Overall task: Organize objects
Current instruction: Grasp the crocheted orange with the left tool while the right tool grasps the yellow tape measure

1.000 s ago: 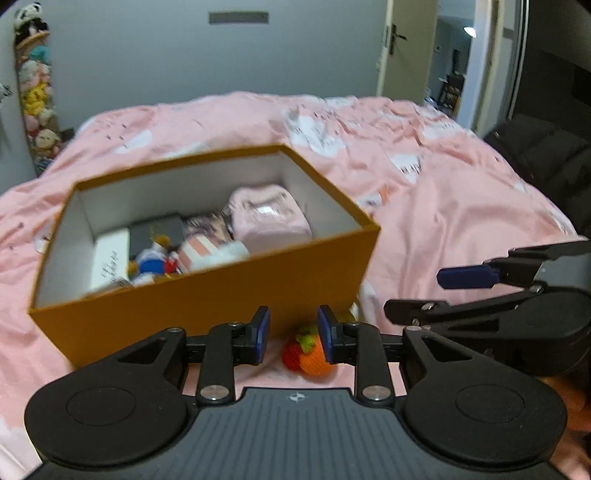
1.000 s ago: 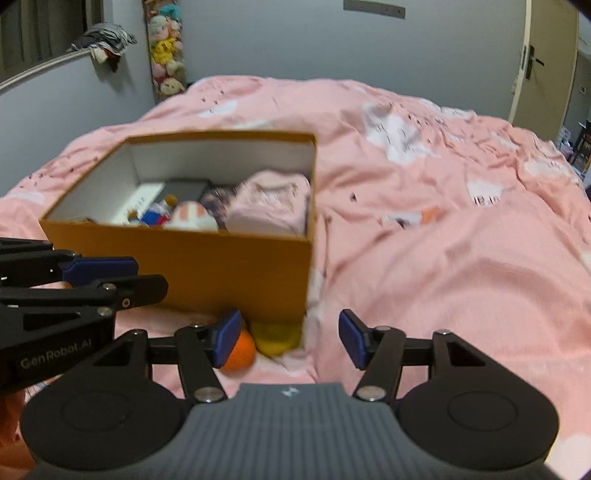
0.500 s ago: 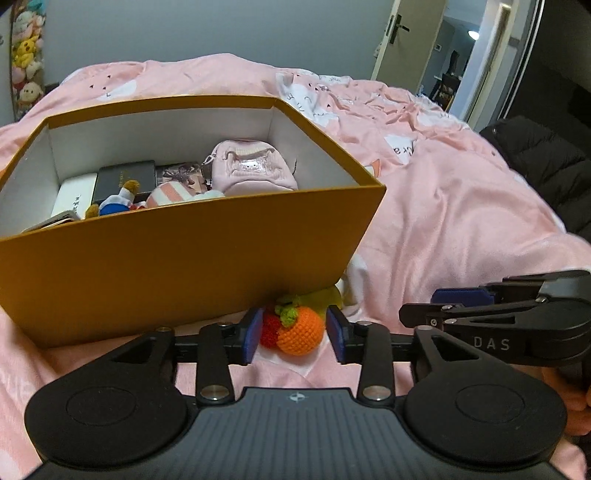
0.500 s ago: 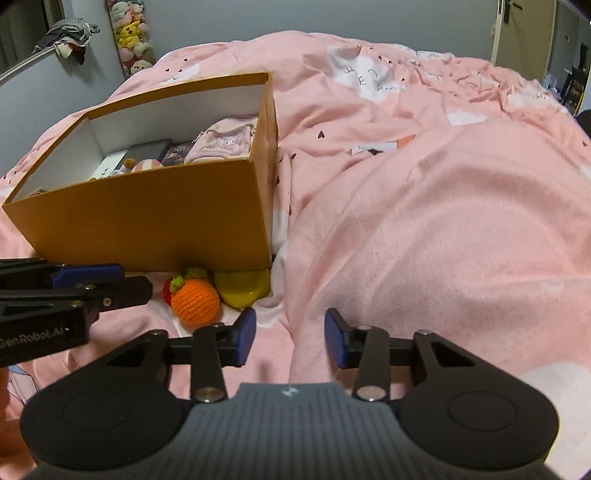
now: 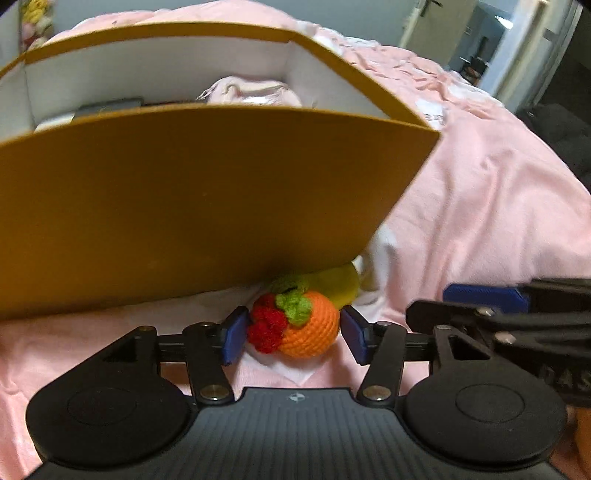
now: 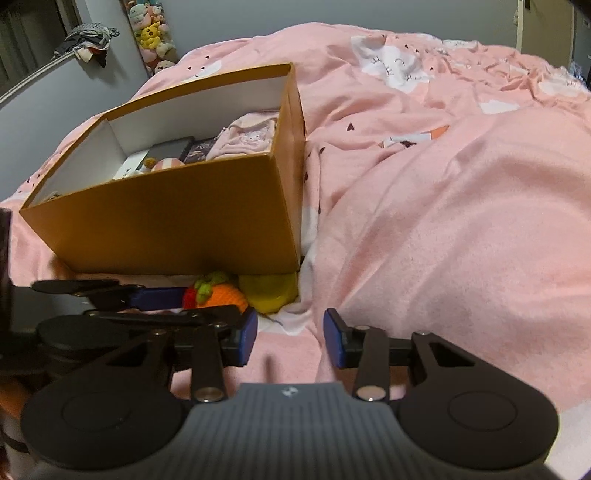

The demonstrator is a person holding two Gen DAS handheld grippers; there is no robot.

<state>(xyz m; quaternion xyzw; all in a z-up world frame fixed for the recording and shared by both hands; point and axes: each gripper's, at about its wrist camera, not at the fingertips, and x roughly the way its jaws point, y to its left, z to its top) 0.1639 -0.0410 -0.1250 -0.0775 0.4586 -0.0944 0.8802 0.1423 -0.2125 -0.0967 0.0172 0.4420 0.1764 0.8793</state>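
Note:
A crocheted orange-and-red fruit toy point(image 5: 295, 325) lies on the pink bedspread in front of an open orange box point(image 5: 184, 199). My left gripper point(image 5: 293, 334) is open with its blue pads on either side of the toy, not clamped. A yellow toy point(image 5: 338, 282) lies just behind it against the box. In the right wrist view the fruit toy point(image 6: 218, 293) and yellow toy point(image 6: 269, 291) sit at the box's point(image 6: 177, 225) near corner. My right gripper point(image 6: 290, 341) is open and empty over the blanket, right of the left gripper.
The box holds a pink pouch point(image 6: 245, 142), a dark case point(image 6: 171, 149) and small plush toys. The pink bedspread point(image 6: 443, 221) spreads wide to the right. Plush toys point(image 6: 151, 31) hang on the far wall. A doorway point(image 5: 491, 48) is at the back right.
My left gripper has moved forward and down and opened wider, so its pads now flank the fruit toy. My right gripper has drawn in closer beside it.

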